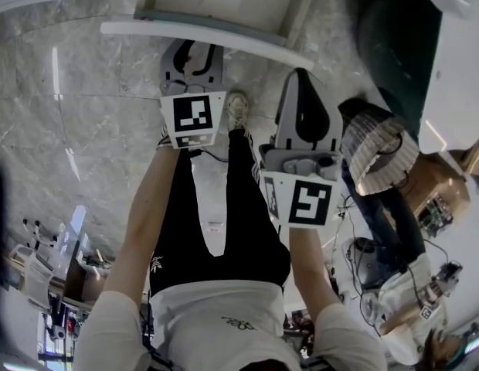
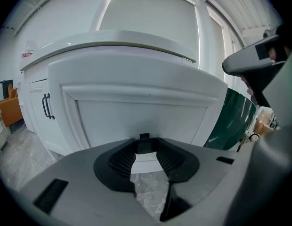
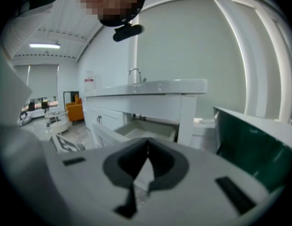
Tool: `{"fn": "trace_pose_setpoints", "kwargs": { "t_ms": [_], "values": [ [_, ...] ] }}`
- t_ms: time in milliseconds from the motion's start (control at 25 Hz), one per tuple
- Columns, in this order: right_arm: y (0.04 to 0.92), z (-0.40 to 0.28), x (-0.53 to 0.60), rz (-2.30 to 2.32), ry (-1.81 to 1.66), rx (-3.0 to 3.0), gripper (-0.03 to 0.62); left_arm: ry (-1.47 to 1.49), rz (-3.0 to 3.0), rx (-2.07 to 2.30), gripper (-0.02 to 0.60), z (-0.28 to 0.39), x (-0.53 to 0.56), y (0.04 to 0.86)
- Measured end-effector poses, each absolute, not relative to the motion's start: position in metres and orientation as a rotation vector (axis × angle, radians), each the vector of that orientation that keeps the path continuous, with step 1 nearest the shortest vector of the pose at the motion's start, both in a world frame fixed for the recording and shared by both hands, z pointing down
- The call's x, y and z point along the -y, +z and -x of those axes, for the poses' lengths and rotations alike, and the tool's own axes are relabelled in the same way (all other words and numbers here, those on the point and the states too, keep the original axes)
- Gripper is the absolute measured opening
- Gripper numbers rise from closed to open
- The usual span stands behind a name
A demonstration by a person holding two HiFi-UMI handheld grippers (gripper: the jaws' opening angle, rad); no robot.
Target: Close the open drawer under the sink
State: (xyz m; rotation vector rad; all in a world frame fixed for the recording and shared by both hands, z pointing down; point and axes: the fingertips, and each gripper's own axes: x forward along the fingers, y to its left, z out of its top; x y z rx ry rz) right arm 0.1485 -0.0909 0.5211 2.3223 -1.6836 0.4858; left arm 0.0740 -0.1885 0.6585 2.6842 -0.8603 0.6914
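Observation:
The open drawer's white panelled front fills the left gripper view, close ahead under the sink counter. In the head view the drawer front runs across the top. My left gripper is just short of it, jaws open with nothing between them. My right gripper hangs further back and to the right, its fingertips meeting, empty. The right gripper view shows the drawer's pulled-out inside below the counter and its faucet.
A dark green panel stands to the right of the sink unit. Cabinet doors with black handles lie to the left. Another person stands at the right. My own legs and shoe are on the marble floor.

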Motion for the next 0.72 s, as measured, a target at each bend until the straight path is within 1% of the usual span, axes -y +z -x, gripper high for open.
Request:
{"fn": "trace_pose_setpoints", "kwargs": {
  "t_ms": [400,720],
  "values": [
    [0.529,-0.149,0.082,-2.338,0.508,1.704,0.029,0.657,-2.676,0.862,0.154,-0.087,0.194,0.650],
    [0.534,-0.135,0.076,-2.320,0.539,1.728,0.029,0.707,-2.648,0.866,0.154,-0.082,0.184,0.654]
  ]
}}
